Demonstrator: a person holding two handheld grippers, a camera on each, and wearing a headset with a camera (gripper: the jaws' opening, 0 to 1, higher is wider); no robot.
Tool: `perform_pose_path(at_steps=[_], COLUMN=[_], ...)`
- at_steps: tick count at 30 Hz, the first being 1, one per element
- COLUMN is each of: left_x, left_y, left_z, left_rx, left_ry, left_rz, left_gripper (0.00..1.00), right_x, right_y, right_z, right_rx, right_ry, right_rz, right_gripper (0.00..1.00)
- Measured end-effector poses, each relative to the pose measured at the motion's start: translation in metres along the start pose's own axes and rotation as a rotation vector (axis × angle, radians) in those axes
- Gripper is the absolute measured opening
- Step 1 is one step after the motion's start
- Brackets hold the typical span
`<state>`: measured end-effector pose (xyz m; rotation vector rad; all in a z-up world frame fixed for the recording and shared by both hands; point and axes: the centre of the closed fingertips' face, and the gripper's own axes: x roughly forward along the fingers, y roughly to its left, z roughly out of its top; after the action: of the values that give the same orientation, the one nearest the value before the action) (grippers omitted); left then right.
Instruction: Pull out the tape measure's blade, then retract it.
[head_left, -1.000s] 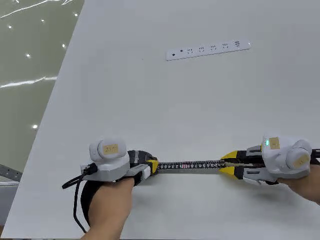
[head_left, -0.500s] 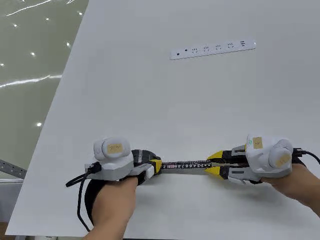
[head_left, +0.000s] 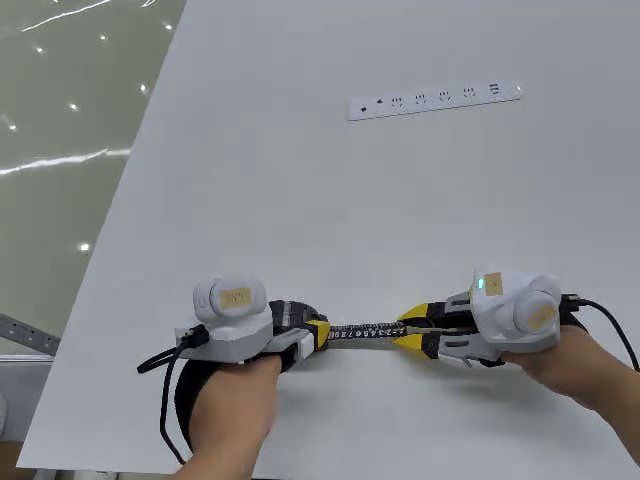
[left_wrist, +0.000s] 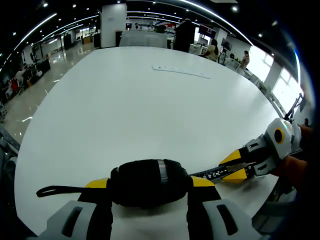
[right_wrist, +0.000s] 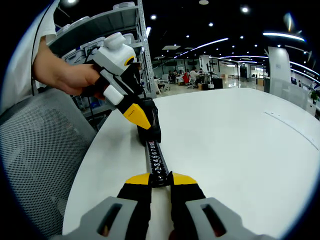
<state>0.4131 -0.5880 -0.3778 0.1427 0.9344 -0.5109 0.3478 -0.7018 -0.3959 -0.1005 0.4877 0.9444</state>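
A black tape measure case (head_left: 293, 322) (left_wrist: 150, 182) (right_wrist: 150, 125) rests on the white table, and my left gripper (head_left: 312, 333) (left_wrist: 150, 182) is shut on it. Its blade (head_left: 364, 331) (right_wrist: 157, 163) (left_wrist: 212, 174), marked with numbers, runs out to the right. My right gripper (head_left: 408, 327) (right_wrist: 160, 178) is shut on the blade's end, with its yellow fingertips (left_wrist: 235, 166) clamped around it. A short length of blade spans the gap between the two grippers, just above the table near its front edge.
A white power strip (head_left: 433, 100) (left_wrist: 181, 72) lies far back on the table (head_left: 300, 180). The table's left edge (head_left: 120, 190) drops to a shiny floor. A mesh chair (right_wrist: 35, 165) and shelving (right_wrist: 95, 25) stand behind my left gripper in the right gripper view.
My right gripper has moved left toward the case, holding the blade's end. The exposed blade has grown shorter. The left gripper keeps its hold on the case.
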Motion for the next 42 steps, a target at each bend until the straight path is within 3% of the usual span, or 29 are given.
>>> perform_pose_path(at_steps=[27,42], left_x=[0.000,0.001], left_y=[0.000,0.001], left_z=[0.000,0.000], left_rx=[-0.012,-0.007], left_ry=[-0.008,0.015], left_rz=[-0.006,0.017], left_gripper=[0.57,0.57], right_x=[0.014,0.021], right_y=[0.003,0.004], right_z=[0.002,0.004], right_rx=[0.011,-0.023], right_ry=[-0.004,-0.005], right_rz=[0.015,0.009], right_gripper=[0.12,0.12])
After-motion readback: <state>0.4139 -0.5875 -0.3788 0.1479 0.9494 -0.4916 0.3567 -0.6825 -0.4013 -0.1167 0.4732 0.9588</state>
